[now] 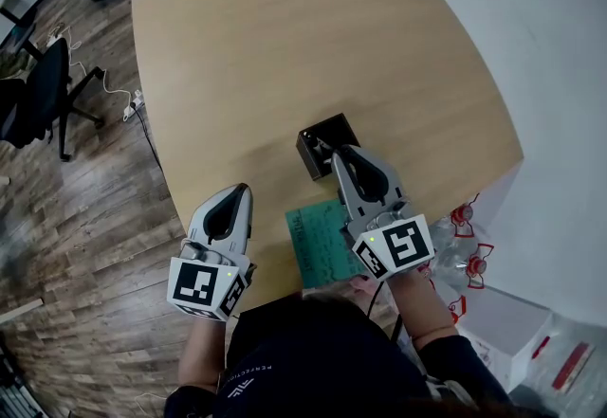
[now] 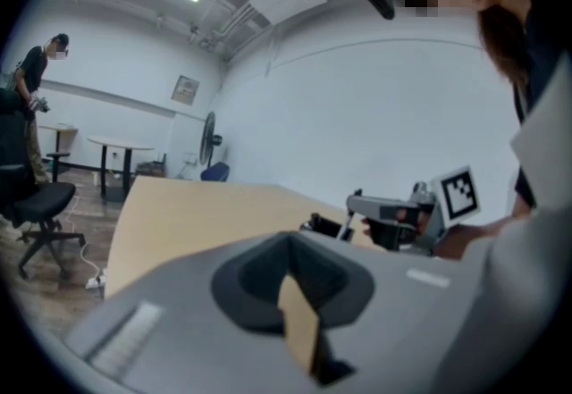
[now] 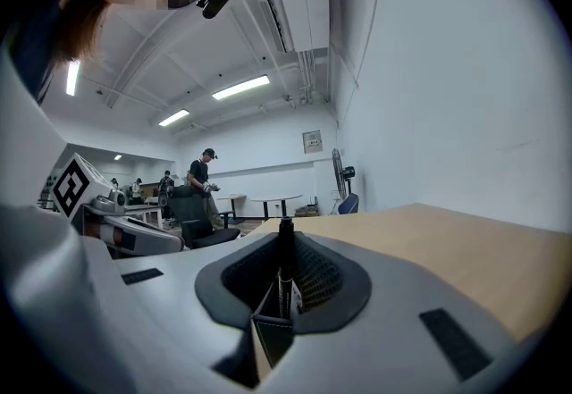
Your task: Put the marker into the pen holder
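Observation:
A black square pen holder (image 1: 321, 137) stands on the wooden table (image 1: 285, 37). My right gripper (image 1: 334, 156) sits at the holder's near edge, shut on a black marker (image 3: 283, 272) that stands upright between its jaws. The holder's mesh wall (image 3: 315, 277) shows right behind the marker. From the left gripper view the marker (image 2: 350, 216) runs down from the right gripper (image 2: 357, 201) to the holder (image 2: 325, 224); whether its tip is inside is hidden. My left gripper (image 1: 246, 189) rests shut and empty near the table's front edge, left of the holder.
A green sheet (image 1: 318, 241) lies on the table under my right gripper. Red-capped bottles (image 1: 465, 250) and a white box (image 1: 503, 317) stand on the floor at the right. Office chairs (image 1: 43, 94) and a cable lie at the left. People stand far off (image 3: 204, 173).

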